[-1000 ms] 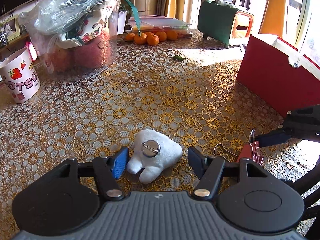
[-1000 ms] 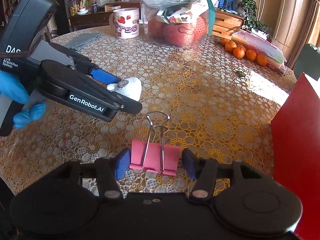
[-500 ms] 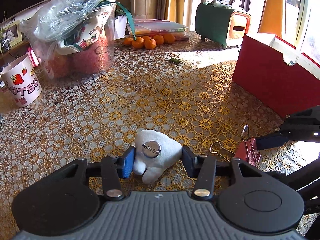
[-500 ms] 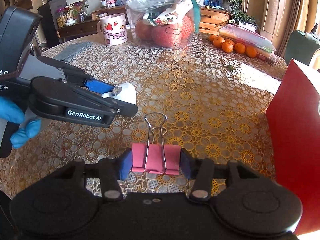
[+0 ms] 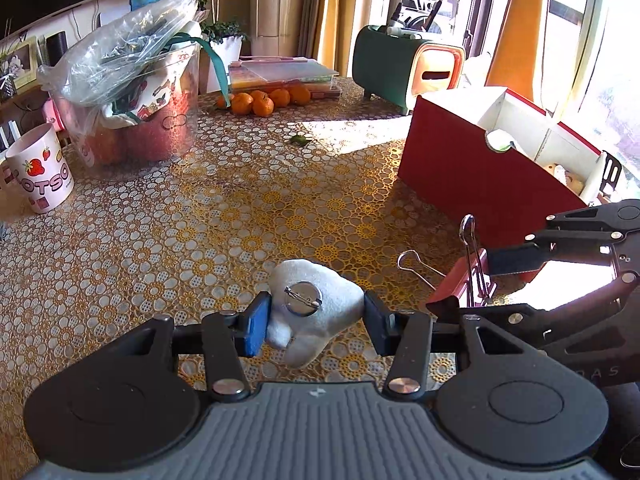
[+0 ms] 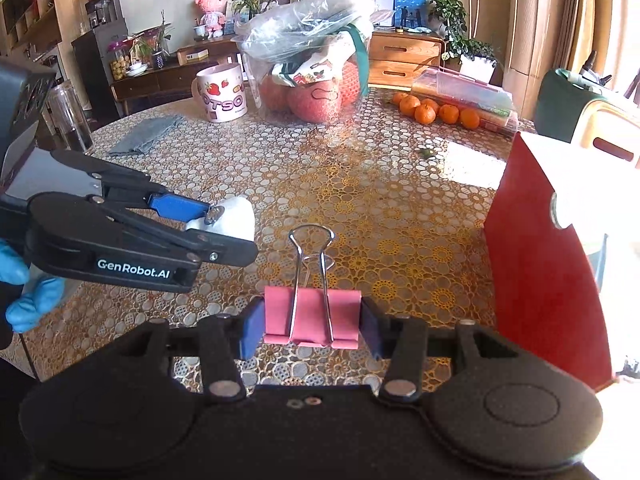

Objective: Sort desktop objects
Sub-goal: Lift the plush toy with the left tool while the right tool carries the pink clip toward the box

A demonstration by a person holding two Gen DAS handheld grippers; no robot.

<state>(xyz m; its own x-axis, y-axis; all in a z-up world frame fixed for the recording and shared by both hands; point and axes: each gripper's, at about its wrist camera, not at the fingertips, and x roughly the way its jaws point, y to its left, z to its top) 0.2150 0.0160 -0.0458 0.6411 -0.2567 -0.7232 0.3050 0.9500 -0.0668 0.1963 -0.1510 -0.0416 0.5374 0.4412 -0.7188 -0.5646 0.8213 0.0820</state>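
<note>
My left gripper (image 5: 316, 322) is shut on a white plush brooch (image 5: 320, 304) with a round metal pin back, held just above the patterned tablecloth. The same brooch (image 6: 236, 218) shows between the left gripper's fingers (image 6: 176, 206) in the right wrist view. My right gripper (image 6: 312, 326) is shut on a pink binder clip (image 6: 312, 316) with its wire handles standing up, lifted off the table. That clip (image 5: 460, 280) appears at the right of the left wrist view, beside the red box (image 5: 472, 176), whose open white compartments hold a few small items.
A clear tub (image 5: 132, 120) of fruit under a plastic bag, a strawberry mug (image 5: 40, 172), several tangerines (image 5: 260, 100), stacked folders and a green holder (image 5: 404, 68) stand at the table's far side. A grey cloth (image 6: 148, 132) lies far left. A gloved hand (image 6: 24, 300) holds the left gripper.
Both grippers closed on their objects, the left on the brooch and the right on the clip, then lifted them off the table and moved toward the red box.
</note>
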